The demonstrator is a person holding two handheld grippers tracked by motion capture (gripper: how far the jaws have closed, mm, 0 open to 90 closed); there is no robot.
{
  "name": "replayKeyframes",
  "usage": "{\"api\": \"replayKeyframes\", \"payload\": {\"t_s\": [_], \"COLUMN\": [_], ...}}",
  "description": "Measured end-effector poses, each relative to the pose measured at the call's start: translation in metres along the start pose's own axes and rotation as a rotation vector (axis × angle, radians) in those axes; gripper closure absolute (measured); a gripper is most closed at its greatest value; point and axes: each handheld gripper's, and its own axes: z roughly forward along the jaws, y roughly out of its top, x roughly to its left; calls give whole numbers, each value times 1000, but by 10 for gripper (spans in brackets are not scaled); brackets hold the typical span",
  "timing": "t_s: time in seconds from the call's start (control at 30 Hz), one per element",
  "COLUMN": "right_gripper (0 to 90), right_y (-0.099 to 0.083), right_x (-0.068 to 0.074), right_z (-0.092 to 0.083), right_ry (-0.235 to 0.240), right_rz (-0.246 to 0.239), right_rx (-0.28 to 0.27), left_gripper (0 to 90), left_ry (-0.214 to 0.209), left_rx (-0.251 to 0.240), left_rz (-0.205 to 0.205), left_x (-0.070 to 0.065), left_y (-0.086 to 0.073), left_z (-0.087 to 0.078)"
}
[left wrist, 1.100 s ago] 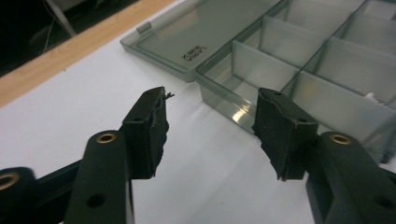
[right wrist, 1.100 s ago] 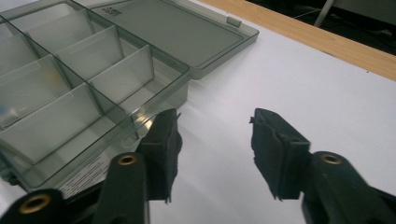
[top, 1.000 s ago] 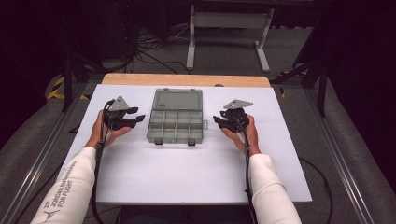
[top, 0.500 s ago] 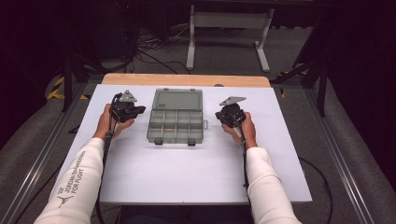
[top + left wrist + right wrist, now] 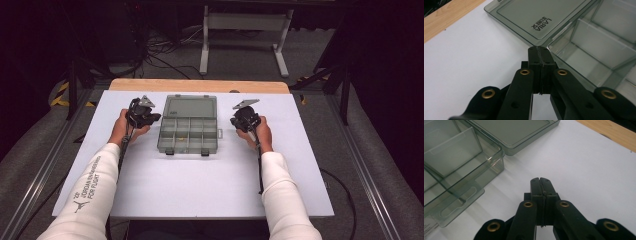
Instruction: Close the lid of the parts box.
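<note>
A clear smoky plastic compartment box (image 5: 189,134) lies open in the middle of the white table top, its lid (image 5: 191,106) folded flat on the far side. My left gripper (image 5: 156,119) is held just off the box's left edge, jaws shut with nothing between them. In the left gripper view its tip (image 5: 539,49) sits at the corner where the lid (image 5: 536,15) meets the box (image 5: 599,47). My right gripper (image 5: 234,121) is to the right of the box, also shut and empty. Its tip (image 5: 539,180) hovers over bare table beside the box (image 5: 456,157).
The white table top (image 5: 200,185) rests on a wooden board (image 5: 200,86) showing along the far edge. A clear hang tab (image 5: 461,202) sticks out from the box's right side. Cables and a metal stand (image 5: 245,30) lie on the dark floor beyond.
Both hands have moved away from the person, up along the sides of the box. The jaws of both grippers look closer together than a second ago.
</note>
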Motion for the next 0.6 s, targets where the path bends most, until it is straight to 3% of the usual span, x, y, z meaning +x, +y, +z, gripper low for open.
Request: {"api": "replayKeyframes", "payload": {"t_s": [0.4,0.6], "right_gripper": [900,900], "right_y": [14,20], "right_x": [7,11], "right_z": [26,38], "right_ry": [21,18], "right_rz": [-42,-59], "right_rx": [41,70], "left_gripper": [896,895], "left_ry": [16,0], "left_rx": [30,40], "left_rz": [-20,-33], "left_x": [6,9], "left_y": [-4,-8], "left_z": [15,24]}}
